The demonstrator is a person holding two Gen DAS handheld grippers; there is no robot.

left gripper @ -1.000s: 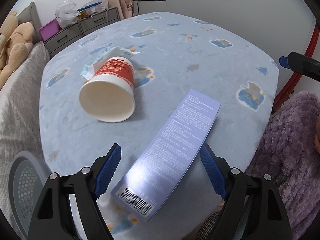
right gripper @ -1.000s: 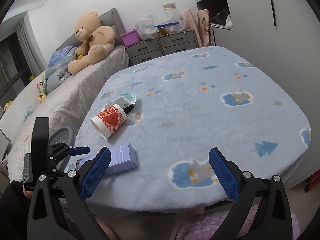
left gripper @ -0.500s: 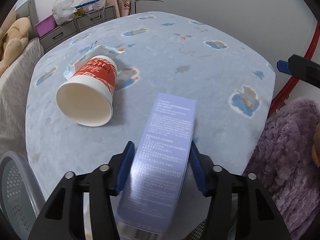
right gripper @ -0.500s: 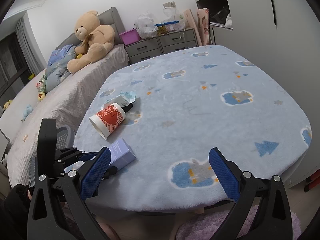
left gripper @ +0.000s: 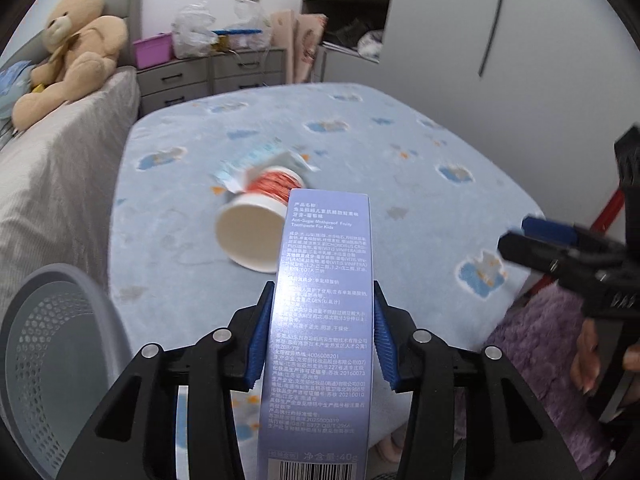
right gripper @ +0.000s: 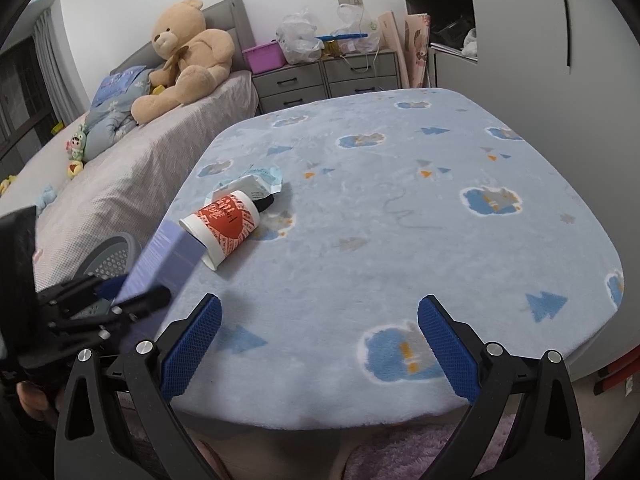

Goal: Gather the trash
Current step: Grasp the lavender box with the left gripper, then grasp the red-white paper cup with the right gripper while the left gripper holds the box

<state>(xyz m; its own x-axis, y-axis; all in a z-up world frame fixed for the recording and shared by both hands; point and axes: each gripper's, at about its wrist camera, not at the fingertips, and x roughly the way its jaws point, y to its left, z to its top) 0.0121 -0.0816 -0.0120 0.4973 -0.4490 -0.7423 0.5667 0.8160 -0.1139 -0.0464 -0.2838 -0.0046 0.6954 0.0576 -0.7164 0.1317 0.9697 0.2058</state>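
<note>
Left gripper [left gripper: 320, 344] was clamped on the box [left gripper: 320, 320], a lilac toothpaste carton: both blue pads pressed flat against its long sides, about halfway along its length. Box was off the table [right gripper: 400, 240], tilted up with its far end over the near table edge; barcode end sat at the bottom of the left wrist view. In the right wrist view the same box [right gripper: 164, 260] showed at far left, angled up out of the left gripper [right gripper: 116, 292], its upper end overlapping the cup rim in that view. Contact there couldn't be told.

Right gripper [right gripper: 318, 340] was spread wide with nothing between the pads, hovering over the near edge of the table. It also showed at the right edge of the left wrist view [left gripper: 560, 252].

Cup [right gripper: 224, 228], red and white paper, lay on its side on the left part of the table, open mouth facing the near-left edge. In the left wrist view the cup [left gripper: 256, 236] was blurred and partly hidden behind the box. Wrapper [right gripper: 256, 180], crumpled and pale blue and white, lay just behind the cup base, touching or nearly so. A small dark item sat between the two, too small to identify.

Bin [left gripper: 52, 360], grey perforated plastic, stood on the floor at the near-left of the table, below the left gripper; only its rim [right gripper: 112, 256] showed in the right wrist view.

Bear [right gripper: 184, 52] sat on the bed [right gripper: 132, 172] to the left of the table. Drawers [right gripper: 328, 76] stood against the back wall.
</note>
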